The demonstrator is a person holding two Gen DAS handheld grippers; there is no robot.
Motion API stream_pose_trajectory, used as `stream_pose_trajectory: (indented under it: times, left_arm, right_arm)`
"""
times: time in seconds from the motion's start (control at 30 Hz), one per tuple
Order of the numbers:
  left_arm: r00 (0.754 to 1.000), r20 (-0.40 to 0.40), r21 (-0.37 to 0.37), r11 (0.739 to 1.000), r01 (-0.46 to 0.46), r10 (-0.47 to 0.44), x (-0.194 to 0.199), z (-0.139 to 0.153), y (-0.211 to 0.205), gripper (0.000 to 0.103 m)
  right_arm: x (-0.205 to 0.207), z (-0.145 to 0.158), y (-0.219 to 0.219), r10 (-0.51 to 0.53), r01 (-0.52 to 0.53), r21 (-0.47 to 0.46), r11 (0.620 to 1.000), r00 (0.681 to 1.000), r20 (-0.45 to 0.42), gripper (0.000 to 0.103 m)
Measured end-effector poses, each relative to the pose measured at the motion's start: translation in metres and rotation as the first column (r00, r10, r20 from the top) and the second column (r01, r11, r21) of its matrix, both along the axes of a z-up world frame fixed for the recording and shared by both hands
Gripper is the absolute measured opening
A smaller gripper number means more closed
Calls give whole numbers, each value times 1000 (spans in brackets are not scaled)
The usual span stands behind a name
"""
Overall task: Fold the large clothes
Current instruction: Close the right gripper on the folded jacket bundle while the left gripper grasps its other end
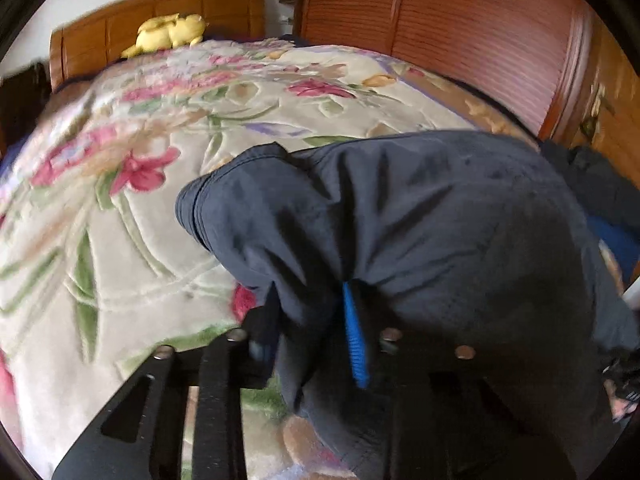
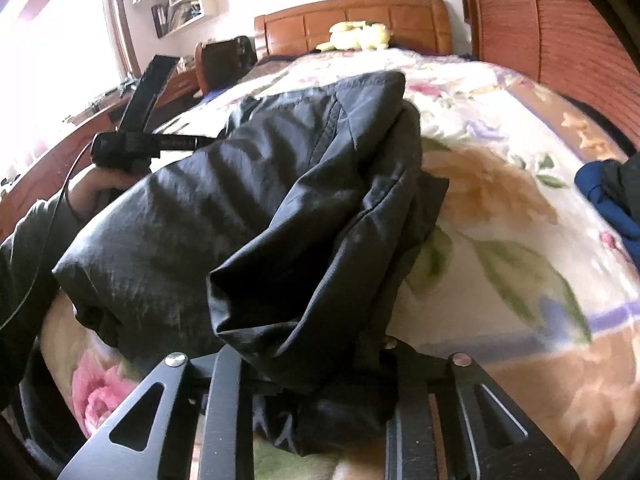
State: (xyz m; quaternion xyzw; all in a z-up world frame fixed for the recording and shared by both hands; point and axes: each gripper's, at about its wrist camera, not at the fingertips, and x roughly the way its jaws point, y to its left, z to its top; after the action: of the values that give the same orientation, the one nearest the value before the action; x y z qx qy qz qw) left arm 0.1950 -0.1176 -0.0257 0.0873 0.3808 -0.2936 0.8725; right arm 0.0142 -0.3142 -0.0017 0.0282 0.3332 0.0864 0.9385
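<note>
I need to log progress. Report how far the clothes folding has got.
Done: nothing looks finished; the dark jacket lies bunched and creased on the flowered blanket. In hand: the left gripper and right gripper are each shut on a bunch of its cloth. Left: spreading it flat, folding it, then the other dark clothes at the bed's edge.

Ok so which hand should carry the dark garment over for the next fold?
Probably left. Both grippers grip the dark garment, but the left gripper has bare floral blanket ahead; the right gripper's view is mostly piled fabric.
</note>
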Motion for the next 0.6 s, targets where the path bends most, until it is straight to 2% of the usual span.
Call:
stream_pose_trajectory:
  times: [0.1,0.2,0.6]
  left_arm:
    - [999,52,26,1000,-7,6,-9,6,-1,13]
    - [996,88,33,999,-17,14,-16,11,4,10]
    - [977,212,-28,999,-19,24,-55,51,22,8]
  right_arm:
    - [-3,2,2,-8,9,-5,1000,1000,8,17]
    - [-7,4,-2,-14,14,-2,1000,1000,20,15]
    - [-32,23,2,-60,66,-46,997,992,113,10]
